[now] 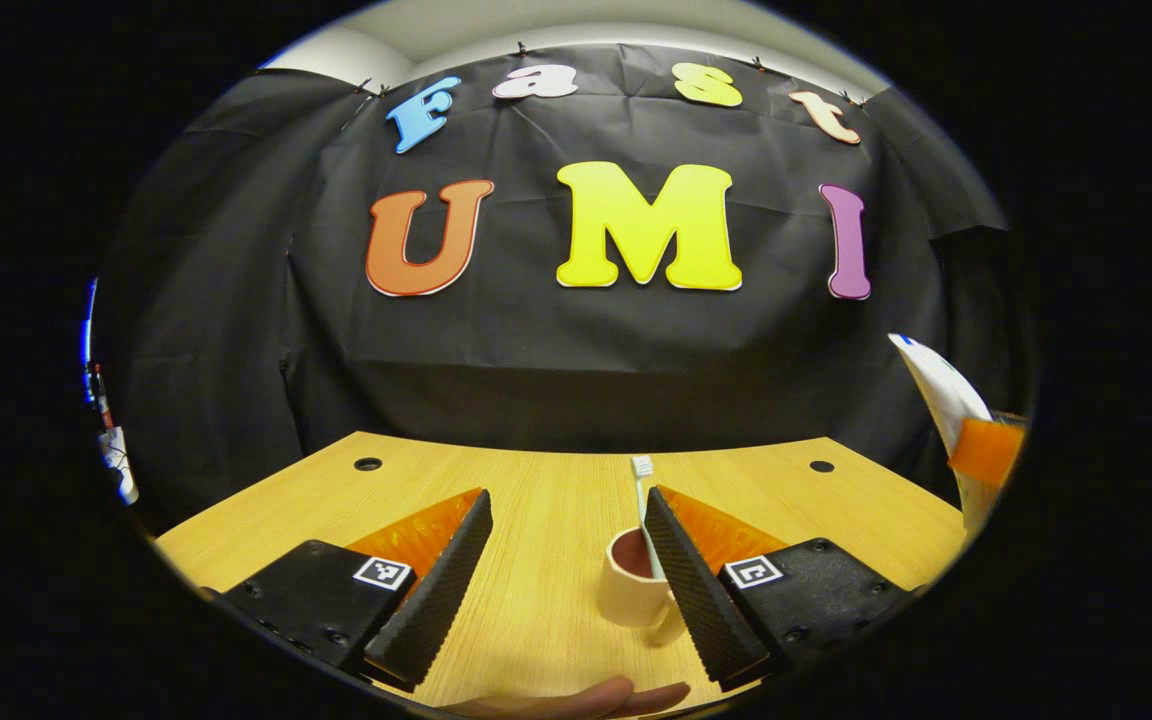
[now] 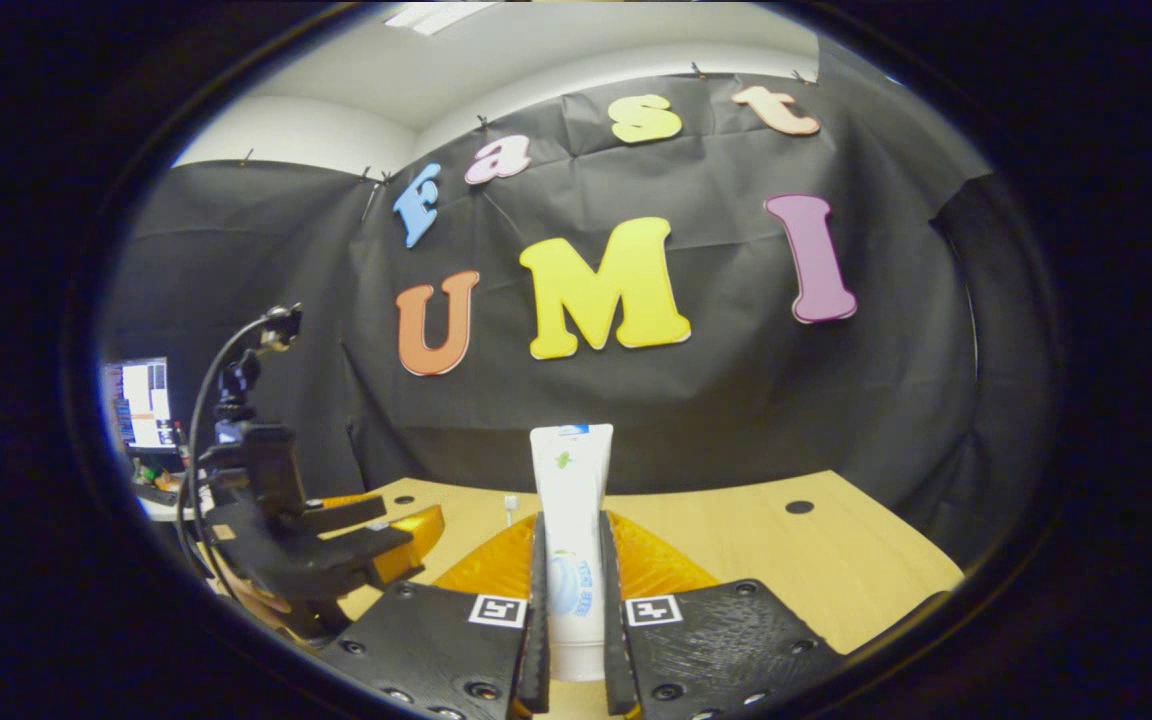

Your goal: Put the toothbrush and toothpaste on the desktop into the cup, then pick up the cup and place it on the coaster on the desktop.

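In the left gripper view a pale cup (image 1: 626, 590) with a dark red inside stands on the wooden desktop (image 1: 536, 480). A white toothbrush (image 1: 643, 490) stands upright in it, head up. My left gripper (image 1: 568, 505) is open above the desk; its right finger covers the cup's right side, and the cup is not between the fingers. My right gripper (image 2: 572, 525) is shut on a white toothpaste tube (image 2: 571, 470), held upright above the desk. That tube (image 1: 939, 385) also shows at the far right of the left gripper view.
Two round cable holes (image 1: 368, 464) (image 1: 822, 466) sit near the desk's back edge. A fingertip (image 1: 586, 698) shows at the bottom. In the right gripper view the left gripper (image 2: 336, 535) hangs at the left, with a monitor (image 2: 141, 400) and a gooseneck mount (image 2: 236, 370) behind it.
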### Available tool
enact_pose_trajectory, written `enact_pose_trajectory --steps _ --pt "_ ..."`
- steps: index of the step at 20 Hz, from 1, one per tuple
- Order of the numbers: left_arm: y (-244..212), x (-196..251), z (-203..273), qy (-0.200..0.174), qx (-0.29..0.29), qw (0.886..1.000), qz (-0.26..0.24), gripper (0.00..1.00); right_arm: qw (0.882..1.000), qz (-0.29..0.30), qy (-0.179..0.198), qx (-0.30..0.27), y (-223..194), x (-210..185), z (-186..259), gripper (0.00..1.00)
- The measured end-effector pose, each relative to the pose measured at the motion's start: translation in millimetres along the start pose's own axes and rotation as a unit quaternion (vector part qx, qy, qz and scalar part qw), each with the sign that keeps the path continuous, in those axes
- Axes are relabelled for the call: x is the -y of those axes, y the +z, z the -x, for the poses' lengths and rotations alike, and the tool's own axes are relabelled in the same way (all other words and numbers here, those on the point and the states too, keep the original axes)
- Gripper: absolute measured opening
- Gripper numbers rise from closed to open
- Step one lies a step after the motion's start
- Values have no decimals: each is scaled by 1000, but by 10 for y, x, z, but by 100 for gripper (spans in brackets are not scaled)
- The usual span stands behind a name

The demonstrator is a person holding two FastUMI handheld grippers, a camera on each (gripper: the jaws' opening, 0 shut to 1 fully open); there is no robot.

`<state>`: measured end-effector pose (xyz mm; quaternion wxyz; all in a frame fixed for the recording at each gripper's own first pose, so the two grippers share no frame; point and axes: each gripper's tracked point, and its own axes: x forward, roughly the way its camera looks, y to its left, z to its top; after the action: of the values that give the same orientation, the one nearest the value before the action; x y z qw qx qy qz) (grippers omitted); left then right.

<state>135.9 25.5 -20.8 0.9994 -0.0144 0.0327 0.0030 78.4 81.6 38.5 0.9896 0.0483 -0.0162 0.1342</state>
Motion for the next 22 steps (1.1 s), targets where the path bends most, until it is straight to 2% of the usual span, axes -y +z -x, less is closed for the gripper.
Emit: enact_pose_trajectory --steps 3,6,9,13,16,22 --pt "-4 -217 239 13 20 1000 2 97 1000 -11 27 -11 -34 -317 -449 21" --pt "-38 -353 452 21 32 999 13 98 999 -20 26 -33 -168 -485 -855 21" --pt "-156 -369 548 14 25 999 13 97 998 -9 17 -54 -394 -580 -1106 21" --pt "-334 -377 559 9 11 1000 2 97 997 -15 11 -69 -550 -641 -1264 20" --pt "-447 -398 559 5 1 1000 10 98 998 -15 4 -64 -541 -617 -1304 24" --pt "-492 -347 583 -2 -4 1000 20 98 998 -17 0 -54 -504 -613 -1390 23"
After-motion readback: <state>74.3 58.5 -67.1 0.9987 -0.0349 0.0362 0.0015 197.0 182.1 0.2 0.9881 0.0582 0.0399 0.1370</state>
